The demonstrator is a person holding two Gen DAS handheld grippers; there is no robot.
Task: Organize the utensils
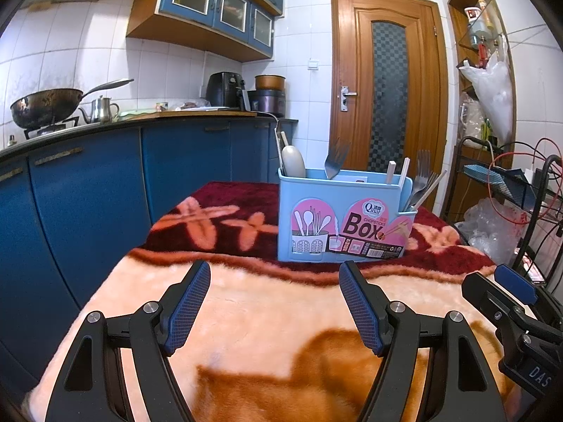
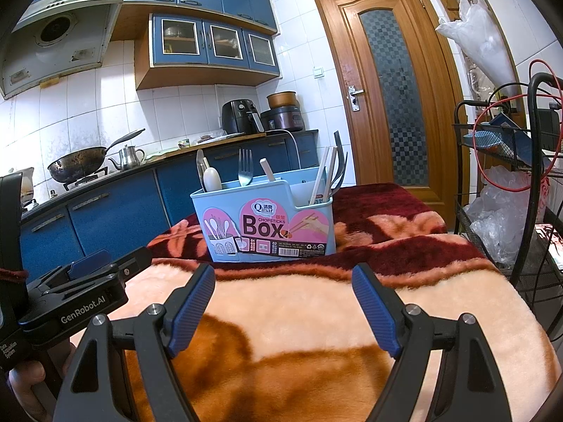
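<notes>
A light blue utensil box (image 1: 343, 218) with a pink "Box" label stands on a plush peach and dark red blanket (image 1: 264, 316). It also shows in the right wrist view (image 2: 267, 221). It holds a white spoon (image 1: 293, 161), forks (image 1: 336, 160) and chopsticks (image 1: 397, 172), all upright. My left gripper (image 1: 274, 274) is open and empty, low over the blanket in front of the box. My right gripper (image 2: 283, 277) is open and empty, beside the left one, also short of the box. The right gripper shows in the left view (image 1: 510, 302), the left gripper in the right view (image 2: 88, 270).
Blue kitchen cabinets (image 1: 88, 193) run along the left with a wok (image 1: 45, 105) and kettle on the counter. A wooden door (image 1: 387, 81) is behind the box. A black wire rack (image 2: 510, 176) with bags and red cables stands at the right.
</notes>
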